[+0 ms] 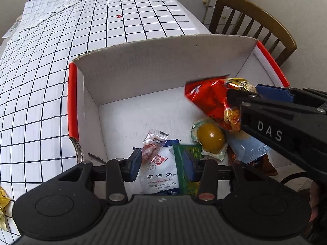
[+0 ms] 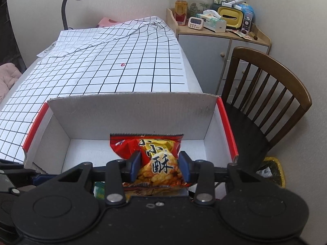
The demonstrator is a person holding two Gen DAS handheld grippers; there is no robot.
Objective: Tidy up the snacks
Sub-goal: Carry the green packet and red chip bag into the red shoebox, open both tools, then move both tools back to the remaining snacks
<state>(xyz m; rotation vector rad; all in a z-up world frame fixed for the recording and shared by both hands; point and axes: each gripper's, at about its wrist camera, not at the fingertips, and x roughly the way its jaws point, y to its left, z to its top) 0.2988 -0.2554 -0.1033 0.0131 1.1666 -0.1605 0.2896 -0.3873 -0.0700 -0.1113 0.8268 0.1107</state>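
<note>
Two grippers are hovering over the white box [image 2: 130, 112]. The right gripper [image 2: 160, 166] is clenching a red "小小酥" packet [image 2: 157, 155] at frame centre. The left gripper [image 1: 161, 161], lettered "DAS", is gaping above a "高钙奶" packet [image 1: 161, 173].

Open from above: white cardboard box with red-edged side walls [image 1: 73, 100], tall back flap [image 1: 163, 61] closing off the far side. Bare white floor across the box's left and far part. Near right part taken up by a white biscuit packet with blue print [image 1: 161, 171], a green foil packet [image 1: 189, 163], a sealed brown egg [image 1: 210, 137] and a pale blue wrapper [image 1: 245, 149]. Above these, blocking the right side, the right gripper [image 2: 160, 164] clamped on a red crinkly snack bag [image 2: 157, 159]. Checked tablecloth [image 1: 81, 51] beyond the box unobstructed; dark wooden chair [image 2: 265, 94] close beside the right wall.
</note>
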